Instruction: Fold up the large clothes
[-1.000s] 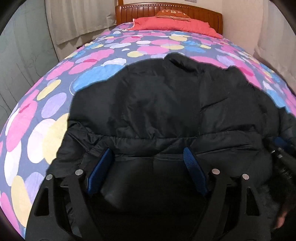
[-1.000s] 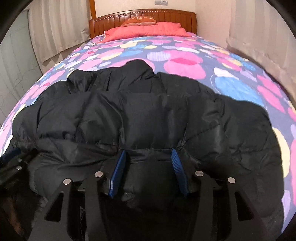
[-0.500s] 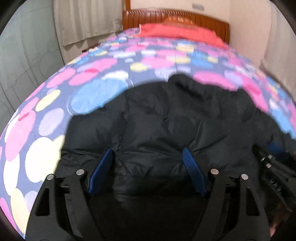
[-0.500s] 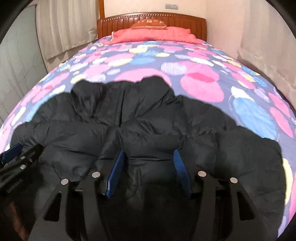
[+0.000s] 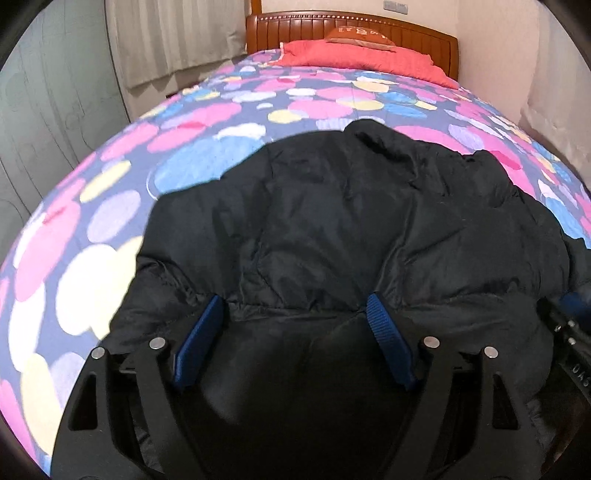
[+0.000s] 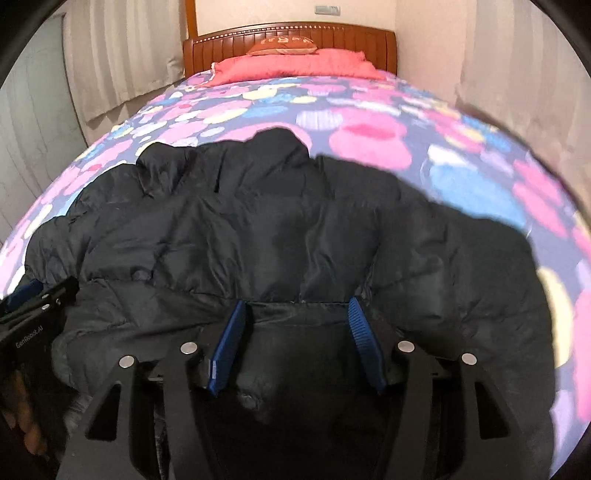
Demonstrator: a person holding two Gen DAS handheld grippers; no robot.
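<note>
A large black puffer jacket (image 5: 351, 221) lies spread on the bed, its collar pointing toward the headboard; it also fills the right wrist view (image 6: 277, 229). My left gripper (image 5: 295, 317) has its blue pads wide apart with a thick fold of the jacket's near hem bunched between them. My right gripper (image 6: 295, 321) holds the hem the same way, further right. Each gripper shows at the edge of the other's view, the right one (image 5: 569, 332) and the left one (image 6: 33, 306). The near hem is lifted off the bed.
The bed (image 5: 92, 229) has a spotted pink, blue and yellow cover. A red pillow (image 5: 354, 55) and wooden headboard (image 5: 351, 26) stand at the far end. Curtains (image 5: 166, 37) hang left, a wall (image 6: 517, 74) runs along the right.
Both grippers have risen and drawn the jacket's near hem up and toward the headboard; more bedcover and headboard show now, and the jacket bunches more.
</note>
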